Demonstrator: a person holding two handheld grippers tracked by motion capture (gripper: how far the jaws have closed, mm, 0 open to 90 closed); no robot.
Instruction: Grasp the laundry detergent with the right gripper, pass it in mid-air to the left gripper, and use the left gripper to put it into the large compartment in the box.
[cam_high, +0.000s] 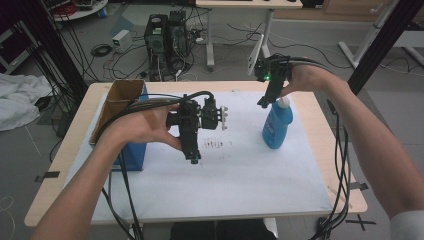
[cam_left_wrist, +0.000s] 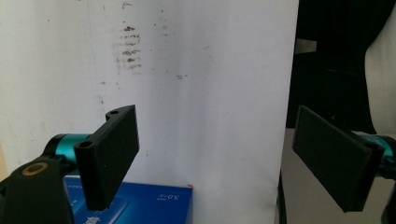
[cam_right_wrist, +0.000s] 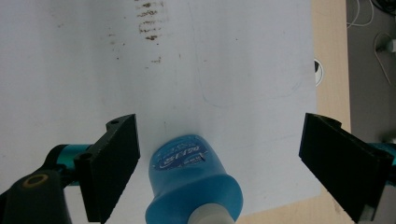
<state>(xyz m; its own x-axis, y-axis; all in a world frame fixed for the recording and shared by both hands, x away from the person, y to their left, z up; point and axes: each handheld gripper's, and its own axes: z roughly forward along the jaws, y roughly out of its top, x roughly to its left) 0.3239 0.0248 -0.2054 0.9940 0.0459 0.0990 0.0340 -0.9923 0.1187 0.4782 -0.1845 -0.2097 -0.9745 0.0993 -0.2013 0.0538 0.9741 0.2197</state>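
Note:
A blue liquid bottle (cam_high: 275, 127) with a white cap (cam_high: 283, 103) stands upright on the right part of the white sheet (cam_high: 240, 175). My right gripper (cam_high: 263, 102) hovers just above the bottle's top, pointing down. In the right gripper view it (cam_right_wrist: 219, 123) is open, and the bottle (cam_right_wrist: 189, 179) sits below, between the jaws but nearer the left one, touching neither. My left gripper (cam_high: 193, 156) is held over the middle of the sheet, pointing down. It (cam_left_wrist: 215, 116) is open with nothing between its jaws.
A blue box (cam_high: 134, 154) stands at the left of the table with an open cardboard box (cam_high: 121, 97) on top; its edge (cam_left_wrist: 140, 203) lies below my left jaws. Brown stains (cam_high: 215, 144) mark the sheet. Cables trail off the front edge.

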